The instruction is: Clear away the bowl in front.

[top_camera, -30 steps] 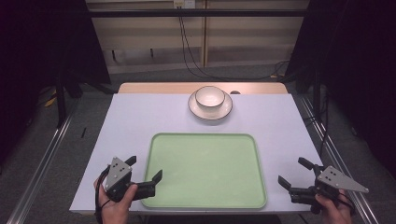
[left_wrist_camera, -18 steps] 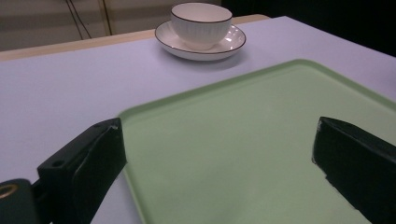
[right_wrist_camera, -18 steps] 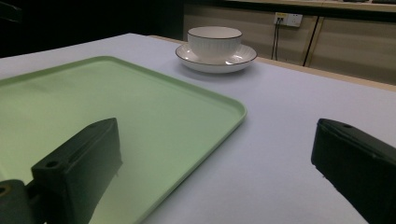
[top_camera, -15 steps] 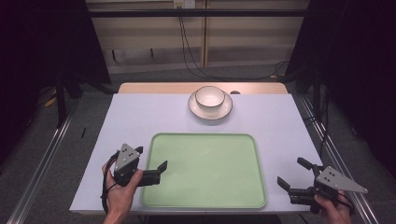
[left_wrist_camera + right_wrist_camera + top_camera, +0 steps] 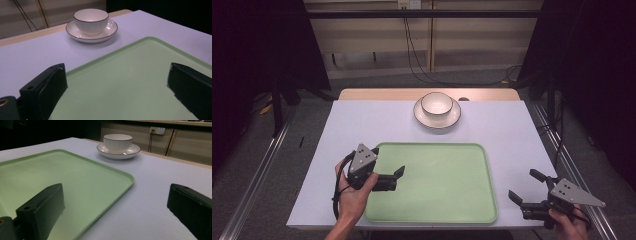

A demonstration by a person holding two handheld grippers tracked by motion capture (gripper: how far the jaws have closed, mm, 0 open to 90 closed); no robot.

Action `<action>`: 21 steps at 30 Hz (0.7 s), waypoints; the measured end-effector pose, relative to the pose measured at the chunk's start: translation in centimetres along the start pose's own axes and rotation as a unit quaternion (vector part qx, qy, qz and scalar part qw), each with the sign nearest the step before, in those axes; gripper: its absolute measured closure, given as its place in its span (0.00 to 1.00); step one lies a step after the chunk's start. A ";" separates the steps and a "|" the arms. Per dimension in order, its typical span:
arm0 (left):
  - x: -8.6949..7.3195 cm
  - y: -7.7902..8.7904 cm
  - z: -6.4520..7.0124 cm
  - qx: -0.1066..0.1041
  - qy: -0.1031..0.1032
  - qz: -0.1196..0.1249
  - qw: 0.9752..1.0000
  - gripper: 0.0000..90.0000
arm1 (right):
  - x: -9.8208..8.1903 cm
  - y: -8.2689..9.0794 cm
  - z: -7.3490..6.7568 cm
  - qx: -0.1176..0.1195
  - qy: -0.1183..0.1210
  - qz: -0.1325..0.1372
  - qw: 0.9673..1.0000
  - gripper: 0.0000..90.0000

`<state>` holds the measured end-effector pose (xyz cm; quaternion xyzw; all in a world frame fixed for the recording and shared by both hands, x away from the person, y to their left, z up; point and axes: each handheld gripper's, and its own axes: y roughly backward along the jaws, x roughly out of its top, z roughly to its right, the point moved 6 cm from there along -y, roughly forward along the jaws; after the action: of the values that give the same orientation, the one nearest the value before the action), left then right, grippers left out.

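My left gripper (image 5: 398, 176) hangs over the left part of the green tray (image 5: 447, 200), jaws spread wide and holding nothing; in the left gripper view the tray (image 5: 130, 82) lies between them. My right gripper (image 5: 525, 188) sits over the surface (image 5: 362, 120) just right of the tray's near right corner, jaws also apart and empty. The cup (image 5: 436, 103) stands upright in its saucer (image 5: 437, 116) at the far side, well apart from both grippers and the tray.
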<state>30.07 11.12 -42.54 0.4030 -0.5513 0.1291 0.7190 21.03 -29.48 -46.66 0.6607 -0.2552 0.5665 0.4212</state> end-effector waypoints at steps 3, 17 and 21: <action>-0.1 -0.5 0.2 -0.002 -0.005 -0.011 1.000 0.03 | 0.0 0.0 -0.1 0.002 0.001 0.001 1.000 0.01; 1.5 -4.2 0.6 -0.028 -0.030 -0.023 0.999 0.04 | 0.0 -0.2 -0.1 0.005 0.007 0.003 1.000 0.01; 2.4 -5.2 0.3 -0.021 -0.034 -0.020 0.999 0.04 | 0.0 -0.2 -0.1 0.005 0.005 0.004 1.000 0.01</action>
<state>33.99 6.92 -42.61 0.4031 -0.5699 0.0888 0.7105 21.10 -29.29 -46.67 0.6588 -0.2525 0.5730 0.4171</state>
